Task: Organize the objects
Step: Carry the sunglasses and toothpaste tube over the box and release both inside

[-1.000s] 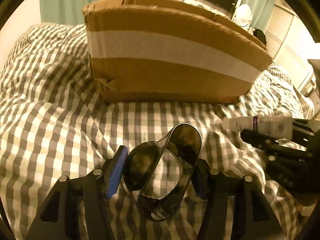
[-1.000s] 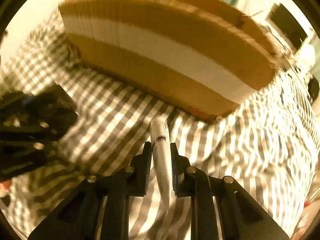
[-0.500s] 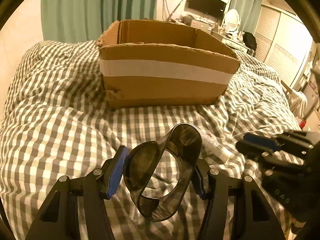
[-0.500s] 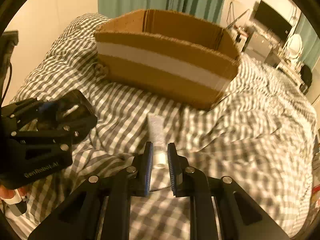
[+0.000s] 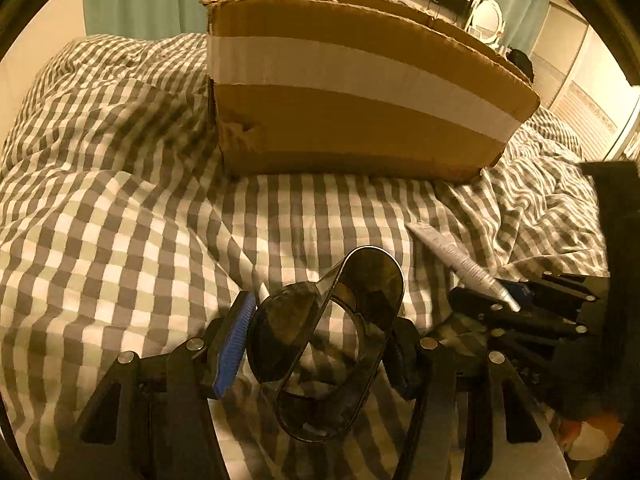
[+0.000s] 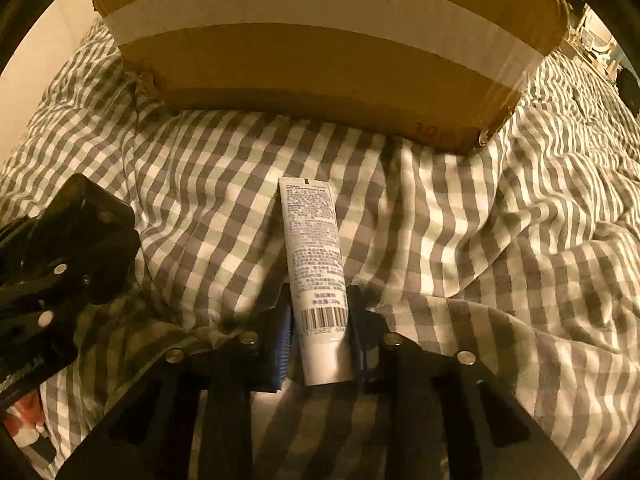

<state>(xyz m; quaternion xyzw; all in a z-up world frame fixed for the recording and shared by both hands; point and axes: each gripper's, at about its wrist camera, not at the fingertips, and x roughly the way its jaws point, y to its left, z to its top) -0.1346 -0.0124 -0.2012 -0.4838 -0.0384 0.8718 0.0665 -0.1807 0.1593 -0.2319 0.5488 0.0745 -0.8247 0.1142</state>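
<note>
The cardboard box [image 5: 360, 92] sits on the bed's checked duvet [image 5: 120, 208], open side up. In front of the box, the left tool [image 5: 320, 344] pinches a dark smoky plastic scoop-shaped piece [image 5: 328, 352] between its 2 fingers. Right of it, also in front of the box, the right tool [image 6: 320, 344] has its fingers close around the cap end of a white tube [image 6: 314, 264], whose crimped end points toward the box.
</note>
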